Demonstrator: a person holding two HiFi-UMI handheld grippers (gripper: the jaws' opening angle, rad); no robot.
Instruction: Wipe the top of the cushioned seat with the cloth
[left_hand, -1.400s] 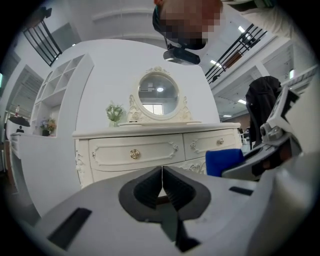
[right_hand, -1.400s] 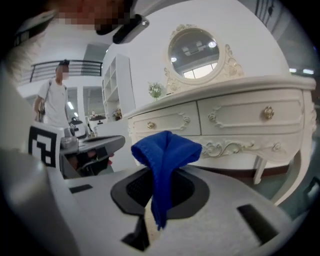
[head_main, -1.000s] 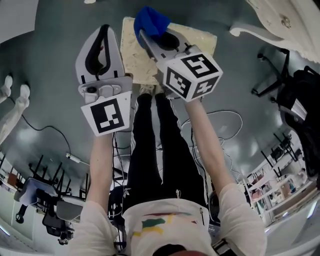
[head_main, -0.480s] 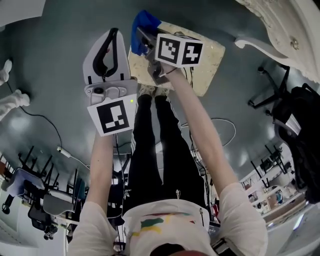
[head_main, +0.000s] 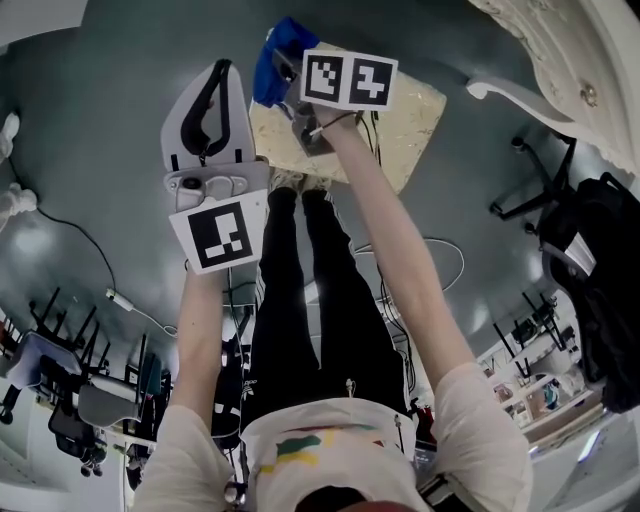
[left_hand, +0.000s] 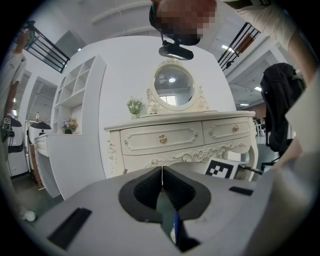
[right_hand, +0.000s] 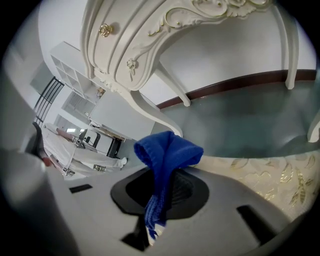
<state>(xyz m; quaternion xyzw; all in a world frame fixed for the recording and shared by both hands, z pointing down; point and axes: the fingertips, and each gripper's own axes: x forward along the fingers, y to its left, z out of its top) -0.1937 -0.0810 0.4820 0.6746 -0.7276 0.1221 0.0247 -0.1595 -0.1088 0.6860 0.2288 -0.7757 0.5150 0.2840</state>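
The right gripper (right_hand: 161, 197) is gripping the blue cloth (right_hand: 169, 152) between its jaws at the frame's centre, the cloth bunching into a folded lump above the jaws and a thin tail of it hanging toward 6 o'clock. The cushioned seat (right_hand: 272, 175), cream with a pale gold leaf pattern, is showing from 3 to 5 o'clock just beyond the gripper's body. An ornate white dressing table (right_hand: 132, 37) is filling the view from 11 to 1 o'clock, its curved legs standing on the grey floor (right_hand: 240, 120) in front of a white wall with a dark skirting board (right_hand: 235, 82).
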